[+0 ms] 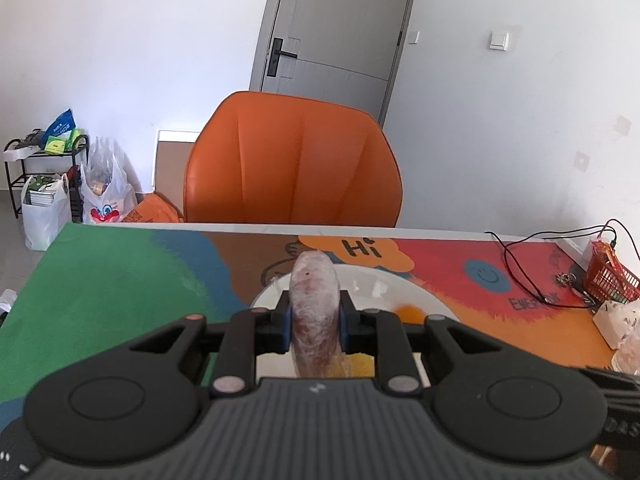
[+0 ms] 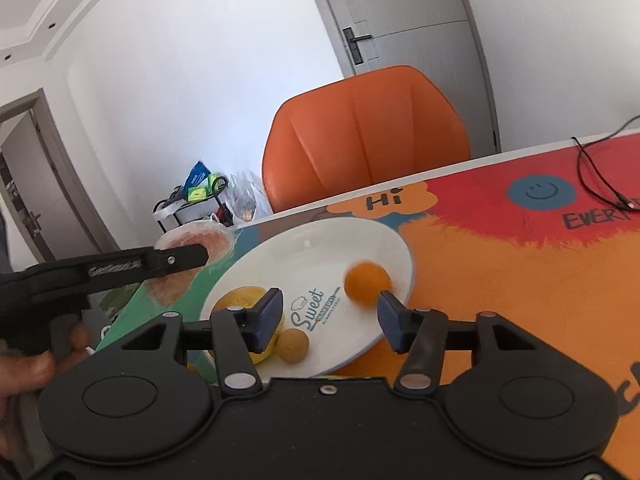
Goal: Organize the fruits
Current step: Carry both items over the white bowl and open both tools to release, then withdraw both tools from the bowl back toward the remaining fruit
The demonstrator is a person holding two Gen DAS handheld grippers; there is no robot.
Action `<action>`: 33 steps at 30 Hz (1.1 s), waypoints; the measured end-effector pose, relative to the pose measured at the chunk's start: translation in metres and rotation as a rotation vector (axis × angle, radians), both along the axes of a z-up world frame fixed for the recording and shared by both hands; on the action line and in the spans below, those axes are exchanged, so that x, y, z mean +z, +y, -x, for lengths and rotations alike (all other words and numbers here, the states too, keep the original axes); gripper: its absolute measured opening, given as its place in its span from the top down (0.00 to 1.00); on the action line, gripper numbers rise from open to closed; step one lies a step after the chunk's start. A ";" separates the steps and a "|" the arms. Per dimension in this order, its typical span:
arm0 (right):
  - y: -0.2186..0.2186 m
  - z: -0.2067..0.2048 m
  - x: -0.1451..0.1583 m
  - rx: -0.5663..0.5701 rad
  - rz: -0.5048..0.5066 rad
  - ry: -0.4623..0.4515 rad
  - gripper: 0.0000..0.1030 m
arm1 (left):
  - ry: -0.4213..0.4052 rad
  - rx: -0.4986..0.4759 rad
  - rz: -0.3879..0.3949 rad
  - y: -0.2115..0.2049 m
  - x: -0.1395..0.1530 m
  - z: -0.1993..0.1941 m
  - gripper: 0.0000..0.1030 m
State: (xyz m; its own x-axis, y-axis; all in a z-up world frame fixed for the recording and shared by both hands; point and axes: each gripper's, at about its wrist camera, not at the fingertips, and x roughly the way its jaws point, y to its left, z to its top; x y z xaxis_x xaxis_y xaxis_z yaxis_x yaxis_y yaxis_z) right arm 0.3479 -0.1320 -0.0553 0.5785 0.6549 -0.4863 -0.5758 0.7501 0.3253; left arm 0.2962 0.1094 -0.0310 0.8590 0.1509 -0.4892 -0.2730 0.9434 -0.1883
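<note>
My left gripper (image 1: 314, 322) is shut on a pinkish fruit wrapped in clear film (image 1: 315, 312) and holds it above the left rim of the white plate (image 1: 424, 294). In the right wrist view the same wrapped fruit (image 2: 200, 246) hangs left of the plate (image 2: 320, 248), clamped by the left gripper's finger (image 2: 176, 260). My right gripper (image 2: 326, 318) is open and empty over the plate's near side. On the plate lie a small orange (image 2: 367, 282), blurred, a yellow fruit (image 2: 244, 300) and a small tan round fruit (image 2: 293, 345).
The colourful mat (image 2: 520, 280) covers the table. An orange chair (image 1: 294, 168) stands behind the far edge. A black cable (image 1: 520, 264), a red mini basket (image 1: 608, 276) and wrapped fruits (image 1: 620, 320) lie at the right.
</note>
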 end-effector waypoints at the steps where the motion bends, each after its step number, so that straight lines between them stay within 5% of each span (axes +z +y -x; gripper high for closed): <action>1: -0.003 0.000 0.000 -0.005 -0.001 0.000 0.48 | -0.002 -0.002 -0.004 -0.001 0.000 -0.002 0.80; 18: -0.026 0.010 0.000 -0.056 -0.014 0.001 0.41 | -0.002 0.027 0.005 0.003 0.002 0.003 0.73; 26: -0.031 0.022 -0.003 -0.055 -0.024 0.016 0.37 | 0.004 0.051 0.002 -0.001 0.007 0.032 0.55; 33: -0.036 0.036 0.000 -0.055 -0.030 0.009 0.27 | -0.003 0.053 0.002 -0.010 0.010 0.056 0.25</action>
State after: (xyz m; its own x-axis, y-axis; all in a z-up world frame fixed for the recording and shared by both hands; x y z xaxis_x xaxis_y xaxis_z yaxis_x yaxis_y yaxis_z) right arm 0.3122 -0.1683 -0.0556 0.6097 0.6366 -0.4722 -0.5307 0.7704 0.3533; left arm 0.2402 0.0995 -0.0214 0.8513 0.1950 -0.4871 -0.3217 0.9273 -0.1911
